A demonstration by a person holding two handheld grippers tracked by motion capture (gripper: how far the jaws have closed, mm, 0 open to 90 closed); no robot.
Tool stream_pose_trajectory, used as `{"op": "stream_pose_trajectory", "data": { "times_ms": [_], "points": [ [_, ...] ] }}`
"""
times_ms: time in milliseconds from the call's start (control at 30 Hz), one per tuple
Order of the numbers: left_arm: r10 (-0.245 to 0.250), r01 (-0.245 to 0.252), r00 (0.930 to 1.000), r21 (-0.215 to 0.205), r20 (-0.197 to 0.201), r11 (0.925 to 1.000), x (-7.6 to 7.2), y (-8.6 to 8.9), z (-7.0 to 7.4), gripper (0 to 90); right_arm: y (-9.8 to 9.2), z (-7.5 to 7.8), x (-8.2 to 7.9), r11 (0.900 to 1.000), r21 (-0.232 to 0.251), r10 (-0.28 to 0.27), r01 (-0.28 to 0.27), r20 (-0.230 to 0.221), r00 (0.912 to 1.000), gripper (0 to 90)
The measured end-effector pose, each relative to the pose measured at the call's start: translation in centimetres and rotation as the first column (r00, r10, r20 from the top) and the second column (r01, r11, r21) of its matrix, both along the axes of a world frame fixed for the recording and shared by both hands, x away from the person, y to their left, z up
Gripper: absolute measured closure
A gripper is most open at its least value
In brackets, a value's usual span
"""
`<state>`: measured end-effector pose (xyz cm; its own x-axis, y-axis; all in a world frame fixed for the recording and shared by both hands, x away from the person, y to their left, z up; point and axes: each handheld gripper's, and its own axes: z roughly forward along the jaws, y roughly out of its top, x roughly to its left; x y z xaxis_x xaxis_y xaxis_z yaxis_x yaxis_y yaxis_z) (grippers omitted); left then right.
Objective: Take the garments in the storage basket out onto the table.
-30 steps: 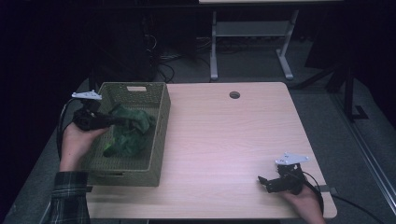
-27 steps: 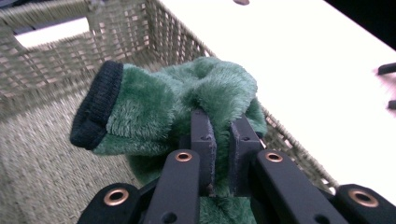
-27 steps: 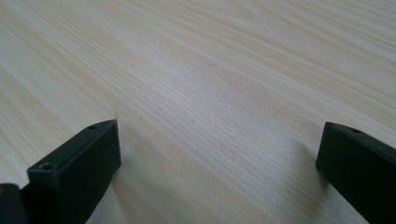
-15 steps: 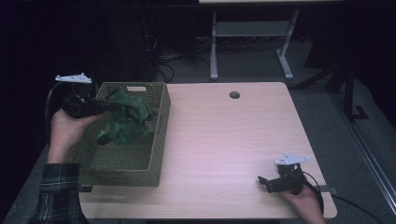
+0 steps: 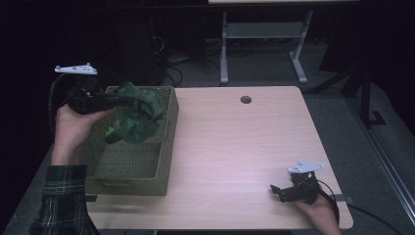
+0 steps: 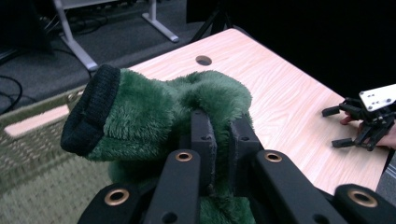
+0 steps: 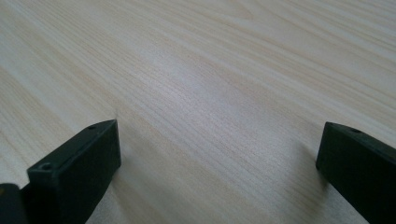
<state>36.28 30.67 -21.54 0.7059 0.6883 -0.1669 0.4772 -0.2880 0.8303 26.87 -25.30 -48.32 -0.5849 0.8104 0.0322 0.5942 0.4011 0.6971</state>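
- Landmark: olive-green woven rectangular basket (image 5: 147, 166) at the left end of the light wood-grain table (image 5: 244, 147).
- Left gripper (image 5: 125, 100) — black two-jaw tool held level in the person's left hand (image 5: 73, 127), above the basket's far-left part, jaws pointing across the basket toward its right wall.
- Its jaws are pinched tight on a fuzzy dark-green plush cloth item (image 5: 136, 117); in the left gripper view the pile bulges out on both sides of the near-closed jaws (image 6: 217, 140).
- Green plush item hangs clear of the basket floor, over the basket's far half, most of it drooping below the jaws. Exact kind of item — cannot tell.
- It has a black ribbed knit cuff (image 6: 88, 112) at one end, seen in the left gripper view, on the side toward the basket rim.
- Plaid sleeve (image 5: 63, 196) on the left forearm, just beside the basket's near-left corner.
- Right gripper (image 5: 281, 191) — well apart from the basket, at the table's near-right corner, held in the right hand (image 5: 315, 210) low over the tabletop.
- Its jaws are spread wide with nothing between them; bare wood between them in the right gripper view (image 7: 219, 140).
- Round cable hole (image 5: 245, 99) in the table, beyond the basket's far-right corner, near the far edge.
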Motion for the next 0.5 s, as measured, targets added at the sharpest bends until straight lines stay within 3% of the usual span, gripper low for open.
{"op": "stream_pose_trajectory", "data": {
  "times_ms": [500],
  "points": [
    [-0.091, 0.093, 0.9937, -0.033, 0.065, 0.9951, 0.0, -4.7, 2.4, 83.3, 0.0, 0.0, 0.0, 1.0, 0.0, 0.001, -0.001, 0.0, 1.0, 0.0]
  ]
}}
